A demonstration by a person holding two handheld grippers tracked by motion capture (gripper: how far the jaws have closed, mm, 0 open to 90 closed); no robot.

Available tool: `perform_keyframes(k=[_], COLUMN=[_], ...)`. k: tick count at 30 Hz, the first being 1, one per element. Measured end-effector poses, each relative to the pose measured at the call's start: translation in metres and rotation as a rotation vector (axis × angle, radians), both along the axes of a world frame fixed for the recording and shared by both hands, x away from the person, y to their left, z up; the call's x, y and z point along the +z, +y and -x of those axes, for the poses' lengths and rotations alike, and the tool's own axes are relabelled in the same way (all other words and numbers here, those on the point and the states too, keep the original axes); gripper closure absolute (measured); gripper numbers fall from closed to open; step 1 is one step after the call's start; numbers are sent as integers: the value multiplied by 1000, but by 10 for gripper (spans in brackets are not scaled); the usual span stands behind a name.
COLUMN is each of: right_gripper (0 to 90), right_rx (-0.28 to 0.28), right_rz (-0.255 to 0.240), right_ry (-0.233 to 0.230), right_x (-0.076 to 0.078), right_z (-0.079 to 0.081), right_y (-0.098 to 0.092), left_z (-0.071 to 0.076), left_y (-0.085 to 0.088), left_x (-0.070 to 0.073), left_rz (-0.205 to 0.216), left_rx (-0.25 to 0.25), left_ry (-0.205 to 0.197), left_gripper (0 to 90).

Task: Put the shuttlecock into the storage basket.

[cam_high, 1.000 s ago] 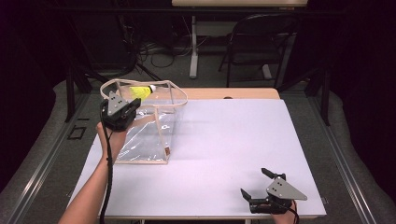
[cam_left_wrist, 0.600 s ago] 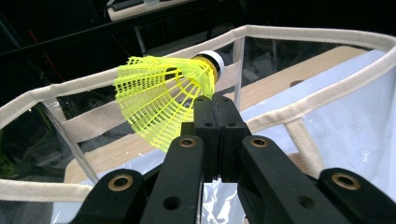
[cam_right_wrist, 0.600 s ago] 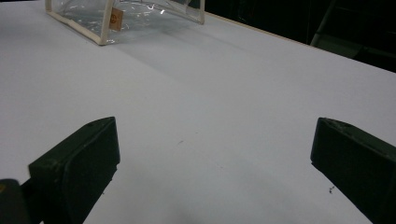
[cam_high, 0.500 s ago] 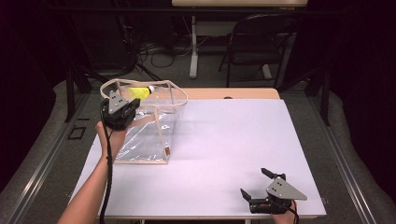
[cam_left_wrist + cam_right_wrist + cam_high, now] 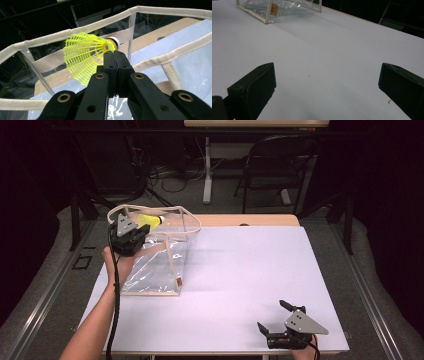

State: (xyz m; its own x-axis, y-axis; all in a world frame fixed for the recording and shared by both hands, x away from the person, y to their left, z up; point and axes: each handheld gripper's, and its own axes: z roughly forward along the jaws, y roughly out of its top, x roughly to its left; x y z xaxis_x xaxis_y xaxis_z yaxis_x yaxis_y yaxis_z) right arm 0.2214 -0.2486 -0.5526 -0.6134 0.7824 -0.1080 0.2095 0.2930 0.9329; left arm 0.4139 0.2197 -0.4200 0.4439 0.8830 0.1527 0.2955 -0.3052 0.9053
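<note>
A yellow plastic shuttlecock (image 5: pixel 151 221) (image 5: pixel 85 55) hangs at the mouth of a clear plastic bag (image 5: pixel 156 265) with cream fabric trim (image 5: pixel 75 31), which stands at the table's far left. My left gripper (image 5: pixel 143 230) (image 5: pixel 115 53) is shut on the shuttlecock, its pads pinching the skirt close to the white cork end. The shuttlecock sits between the bag's handles, at rim height. My right gripper (image 5: pixel 271 315) (image 5: pixel 327 82) rests low near the table's front right edge, open with nothing between its jaws. The bag's near corner (image 5: pixel 270 11) lies far ahead of it.
The white table top (image 5: pixel 250 270) stretches between the two grippers. A wooden strip (image 5: pixel 240 220) runs along its far edge. Behind the table stand a black chair (image 5: pixel 280 170) and a desk leg (image 5: pixel 207 175) with cables on the floor.
</note>
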Motion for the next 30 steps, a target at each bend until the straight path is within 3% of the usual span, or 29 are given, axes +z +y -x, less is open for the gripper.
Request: perform_keyframes(k=[8,26,28,29,30], right_gripper=[9,9,9,10,9], right_rx=[0,4,4,4,4], right_rz=[1,0,2,2,2], right_ry=[0,4,4,4,4], right_x=[0,-1,-1,0,0], right_z=[0,0,0,0,0], right_y=[0,1,1,1,1], left_z=[-5,-10,-10,-10,-9], left_y=[-2,-4,-4,-4,-4], left_x=[2,2,2,2,3], left_rz=[-22,-34,-22,-19,-15], left_rx=[2,28,33,36,34], left_ry=[34,53,46,43,38], left_gripper=[895,891,851,780,782])
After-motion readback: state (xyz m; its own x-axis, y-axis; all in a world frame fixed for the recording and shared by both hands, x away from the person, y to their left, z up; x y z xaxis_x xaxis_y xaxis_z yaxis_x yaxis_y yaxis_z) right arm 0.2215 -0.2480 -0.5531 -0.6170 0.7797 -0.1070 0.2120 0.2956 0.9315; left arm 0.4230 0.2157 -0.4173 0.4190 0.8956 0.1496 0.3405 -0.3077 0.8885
